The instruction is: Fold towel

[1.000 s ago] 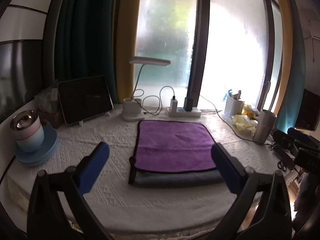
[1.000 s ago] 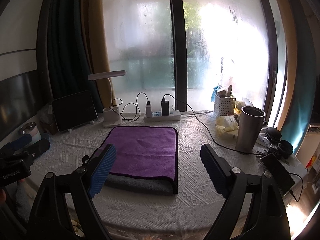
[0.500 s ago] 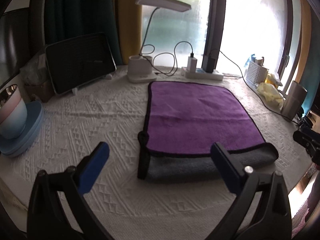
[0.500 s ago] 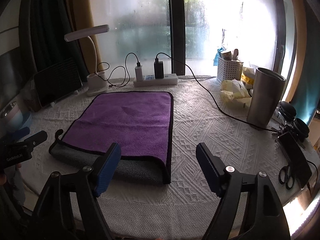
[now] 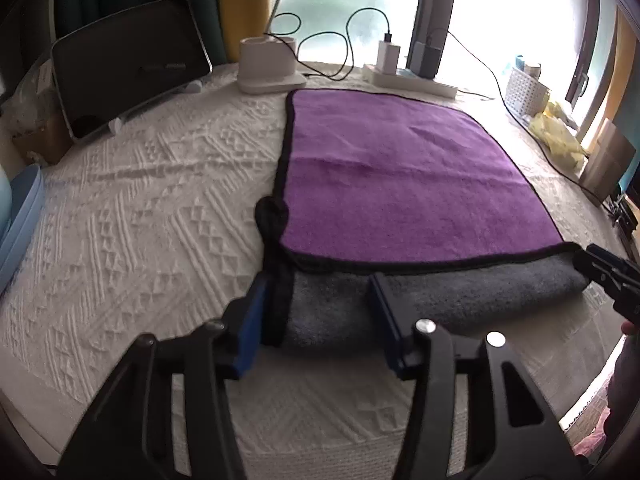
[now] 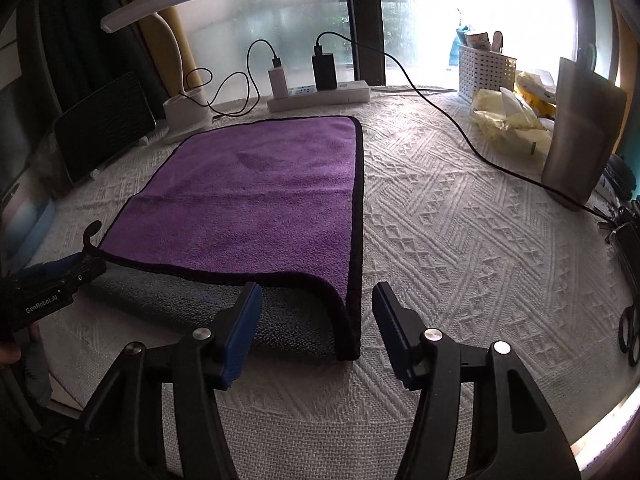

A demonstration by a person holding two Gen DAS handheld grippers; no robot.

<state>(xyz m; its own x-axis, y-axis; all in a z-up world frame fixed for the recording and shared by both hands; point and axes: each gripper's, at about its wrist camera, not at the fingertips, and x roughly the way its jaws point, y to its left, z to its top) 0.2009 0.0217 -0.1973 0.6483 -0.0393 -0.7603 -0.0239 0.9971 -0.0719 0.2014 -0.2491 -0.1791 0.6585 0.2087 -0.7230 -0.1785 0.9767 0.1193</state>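
A purple towel point(image 5: 404, 184) with a black hem and grey underside lies folded once on the white tablecloth, its grey fold point(image 5: 460, 300) at the near edge. It also shows in the right wrist view point(image 6: 256, 200). My left gripper point(image 5: 316, 316) is open, its jaws straddling the near left corner of the fold. My right gripper point(image 6: 316, 320) is open, its jaws straddling the near right corner. The right gripper also shows in the left wrist view point(image 5: 608, 276), and the left gripper in the right wrist view point(image 6: 60, 280).
A tablet point(image 5: 128, 76), lamp base point(image 5: 268, 68) and power strip point(image 5: 408, 80) stand behind the towel. A steel tumbler point(image 6: 580, 136), white basket point(image 6: 486, 72), a black cable point(image 6: 460, 132) and scissors point(image 6: 630, 332) are to the right. A blue plate point(image 5: 20, 220) is at left.
Both grippers have moved forward and down to the towel's near corners, and their jaws have narrowed around the folded edge. The towel has not moved.
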